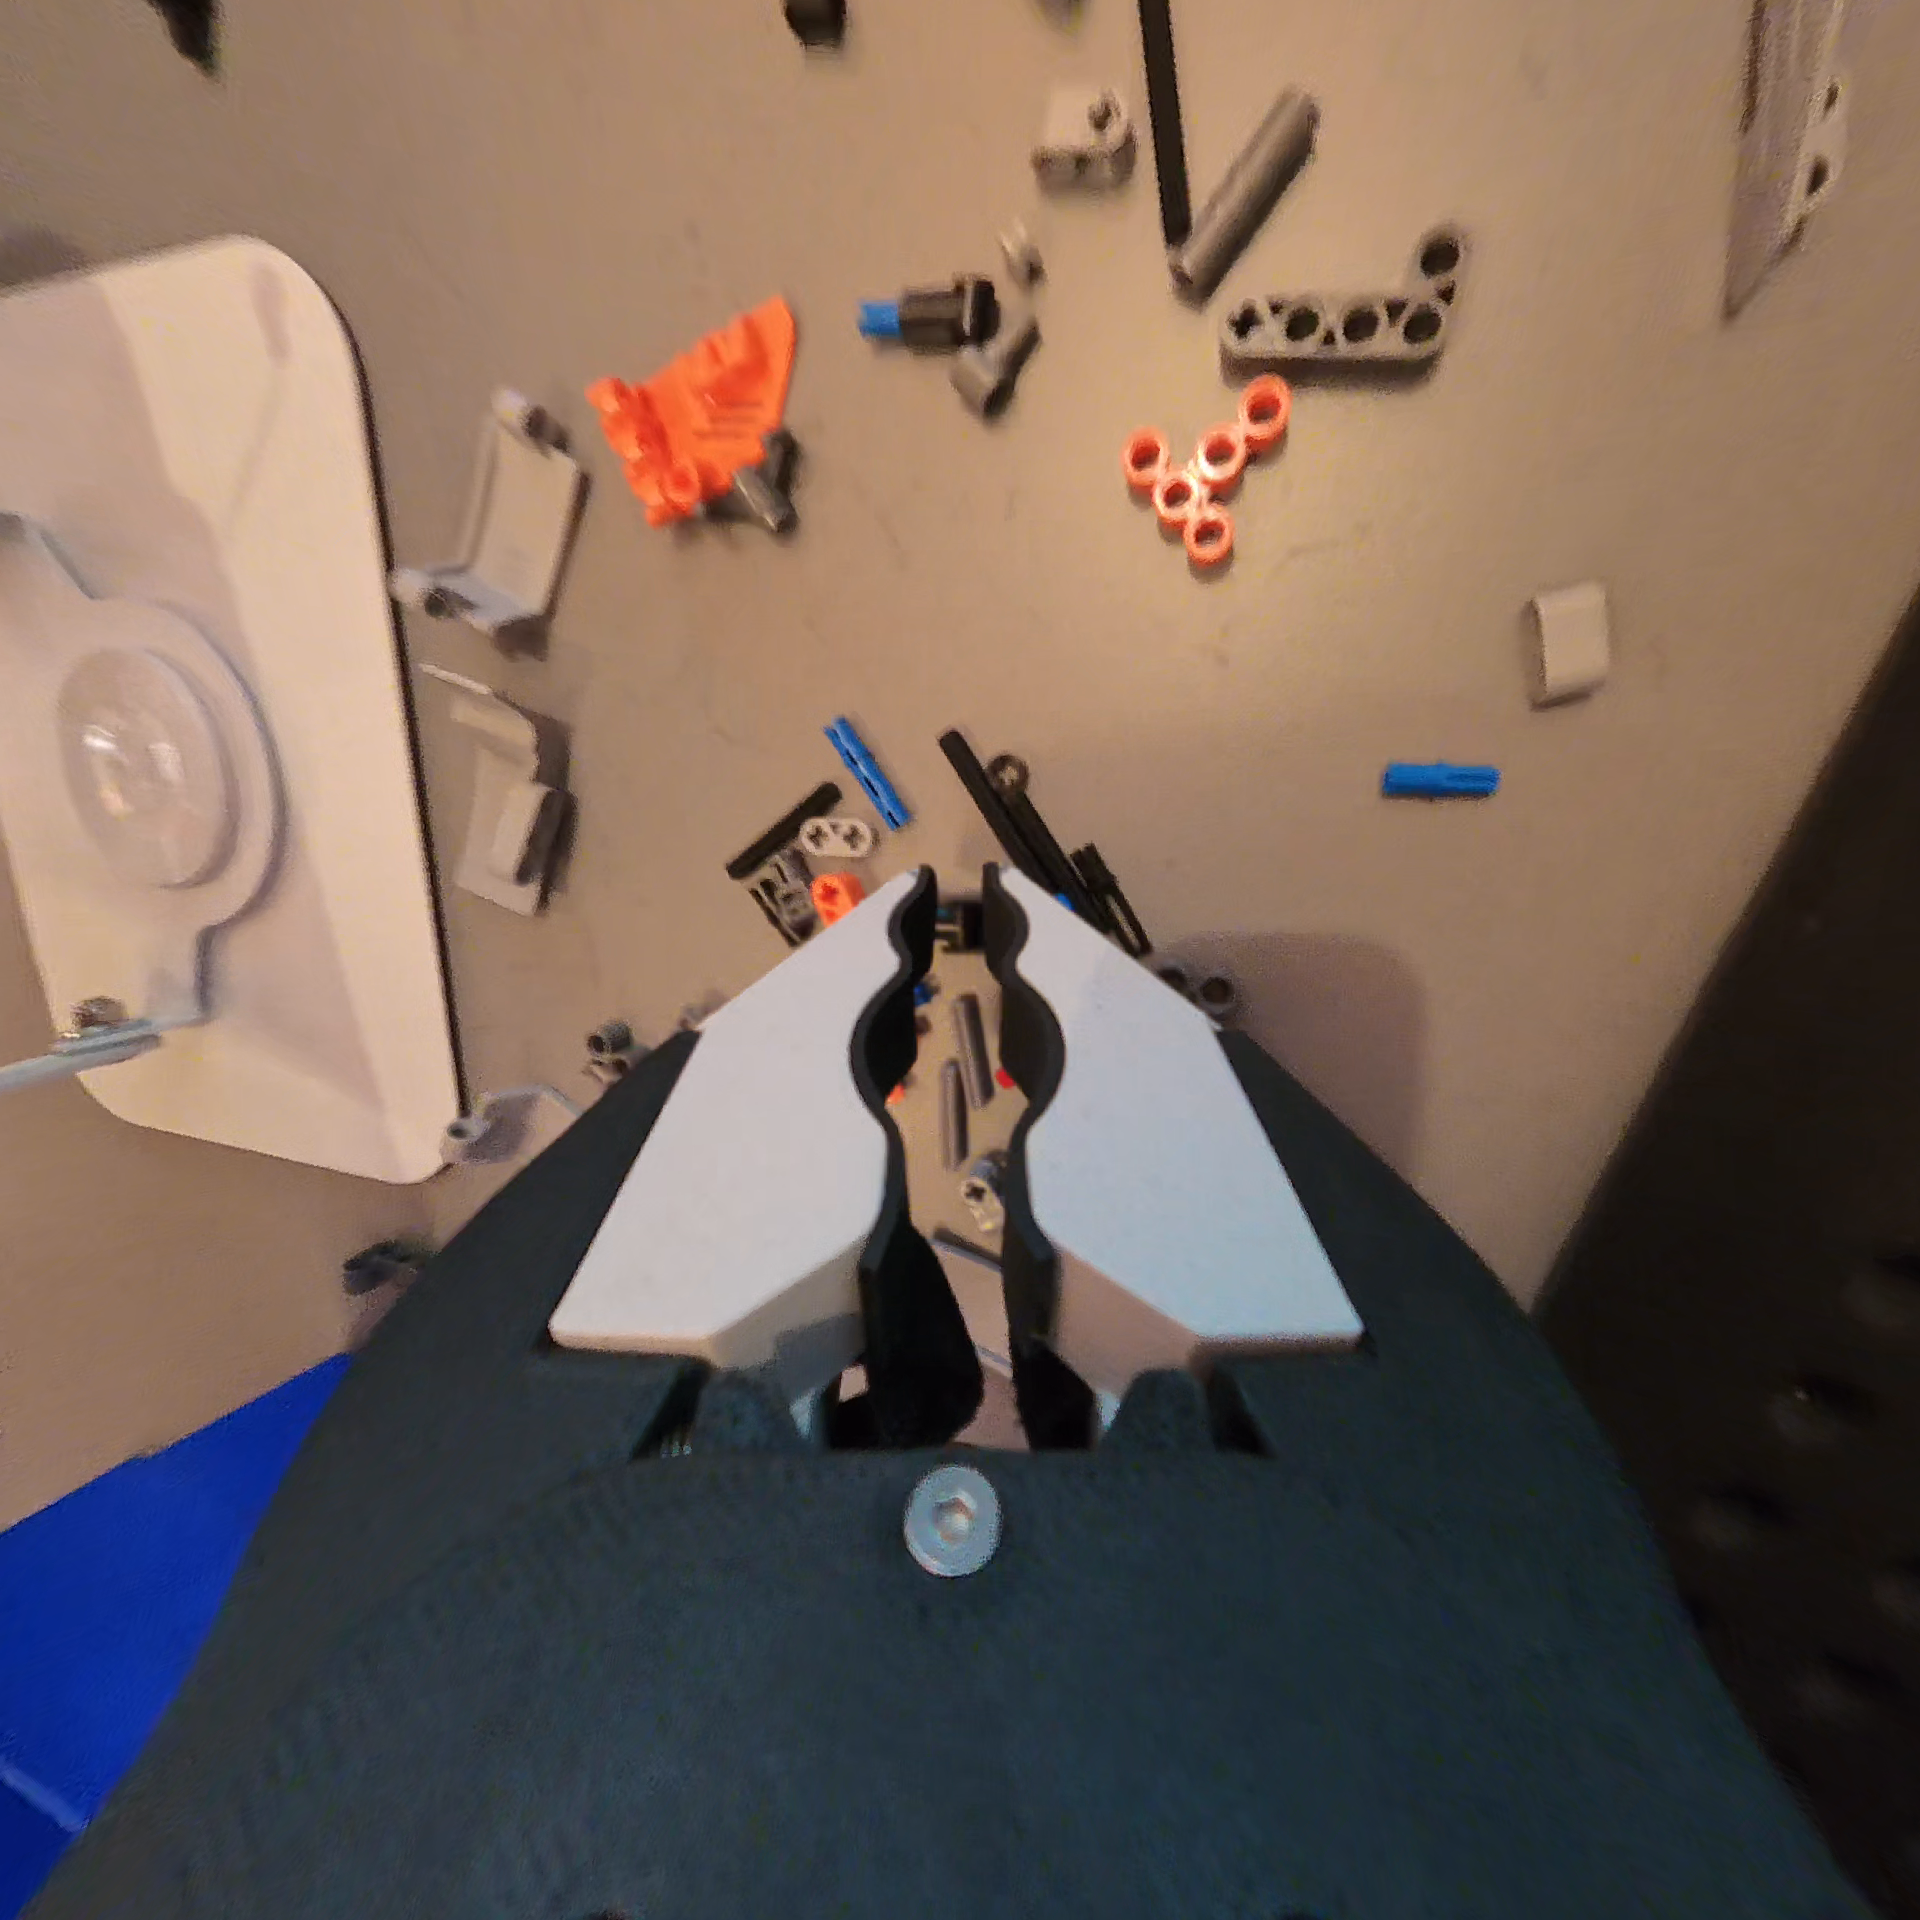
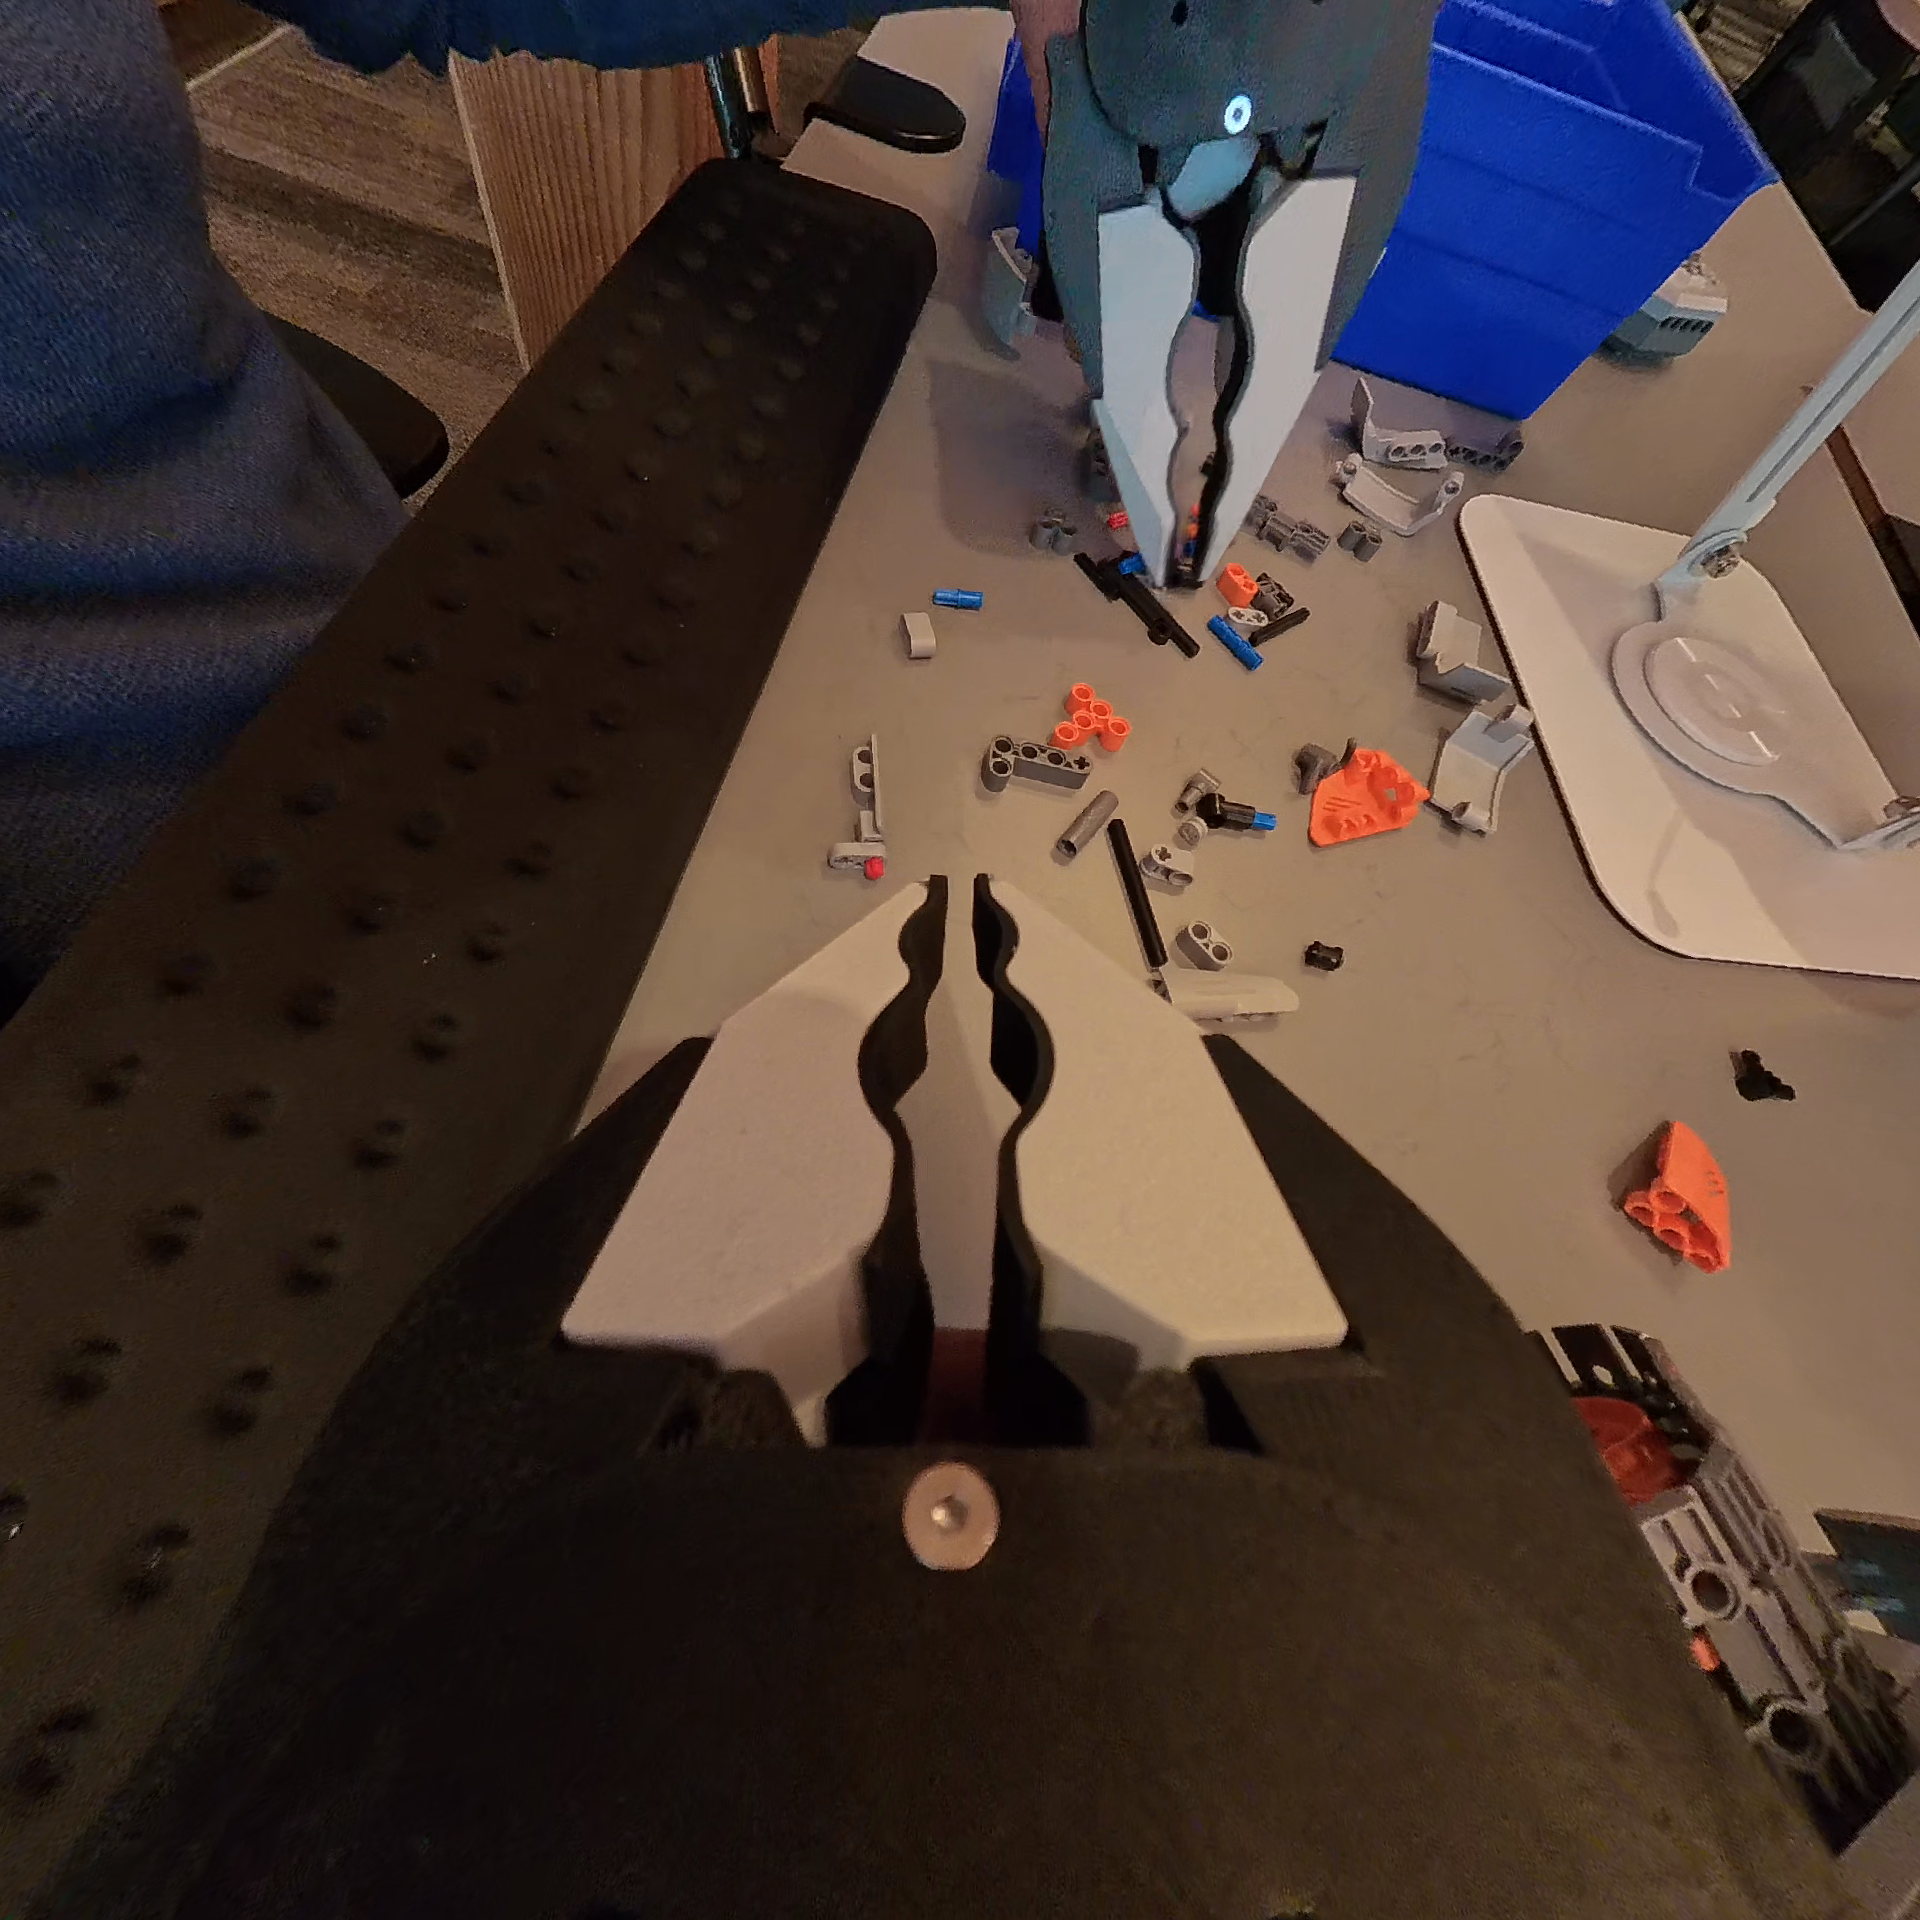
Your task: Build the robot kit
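The left gripper (image 1: 958, 883), jaws slightly apart and empty, points down into a cluster of small plastic pins (image 1: 966, 1049) at centre frame on the grey table (image 1: 1351, 644). The right gripper (image 2: 961, 888), also narrowly apart and empty, hovers at lower centre near a black axle (image 2: 1135, 894). The pins look light, stiff and slippery, best pinched across the middle; no writing is readable.

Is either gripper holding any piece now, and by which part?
Nothing is held. The right gripper is empty above the table. The left gripper, jaws narrowly apart, is down among small pieces, a black piece at its tips, not clamped.
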A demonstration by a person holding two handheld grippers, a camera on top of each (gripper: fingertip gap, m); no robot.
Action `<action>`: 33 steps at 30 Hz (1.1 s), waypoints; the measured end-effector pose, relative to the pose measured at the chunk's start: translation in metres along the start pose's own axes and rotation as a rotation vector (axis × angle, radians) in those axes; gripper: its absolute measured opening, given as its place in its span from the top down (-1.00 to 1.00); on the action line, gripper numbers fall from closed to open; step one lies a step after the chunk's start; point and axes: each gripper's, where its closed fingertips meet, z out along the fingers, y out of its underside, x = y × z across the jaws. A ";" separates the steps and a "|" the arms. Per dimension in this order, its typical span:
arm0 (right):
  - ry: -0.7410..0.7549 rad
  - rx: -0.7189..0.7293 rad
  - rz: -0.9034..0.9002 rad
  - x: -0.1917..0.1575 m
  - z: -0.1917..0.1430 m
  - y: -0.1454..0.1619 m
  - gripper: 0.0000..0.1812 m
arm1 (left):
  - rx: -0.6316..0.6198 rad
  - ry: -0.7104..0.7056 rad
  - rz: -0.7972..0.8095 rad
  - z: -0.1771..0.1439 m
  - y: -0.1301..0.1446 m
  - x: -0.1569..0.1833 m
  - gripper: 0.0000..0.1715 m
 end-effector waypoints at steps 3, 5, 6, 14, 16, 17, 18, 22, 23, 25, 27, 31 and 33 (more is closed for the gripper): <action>0.002 0.005 0.002 0.001 -0.002 0.000 0.98 | -0.005 0.018 -0.024 -0.001 0.006 0.003 0.92; 0.000 0.008 0.003 0.001 -0.002 -0.001 0.98 | -0.007 0.013 -0.029 -0.004 0.008 0.003 0.85; -0.001 0.008 0.003 0.001 -0.002 -0.001 0.98 | 0.000 0.025 -0.035 -0.006 0.008 0.005 0.84; -0.001 0.004 -0.001 0.000 -0.001 -0.001 0.99 | -0.024 0.072 -0.031 -0.009 0.015 0.013 0.84; -0.001 0.002 -0.002 0.000 -0.001 0.000 0.99 | -0.030 0.094 -0.031 -0.007 0.015 0.019 0.86; -0.001 0.002 -0.002 0.000 -0.001 0.000 0.99 | -0.038 0.093 -0.031 -0.007 0.015 0.020 0.85; 0.000 0.003 -0.001 0.000 -0.002 -0.001 0.99 | -0.040 0.093 -0.027 -0.008 0.015 0.021 0.84; -0.002 0.004 -0.001 -0.001 -0.002 -0.001 1.00 | -0.028 0.069 -0.042 -0.006 0.014 0.016 0.83; -0.002 0.004 -0.002 -0.001 -0.002 -0.001 1.00 | -0.028 0.068 -0.046 -0.005 0.014 0.015 0.87; -0.001 0.005 -0.002 -0.001 -0.002 -0.001 1.00 | -0.019 0.071 -0.057 -0.004 0.012 0.015 0.89; 0.000 0.006 -0.002 0.000 -0.003 -0.001 1.00 | -0.009 0.075 -0.065 -0.003 0.011 0.015 0.93; 0.000 0.006 -0.001 -0.001 -0.002 -0.002 1.00 | 0.025 0.059 -0.098 -0.001 0.007 0.014 0.94; 0.002 0.008 -0.001 0.000 -0.003 -0.002 1.00 | 0.039 0.039 -0.120 -0.001 0.007 0.012 0.95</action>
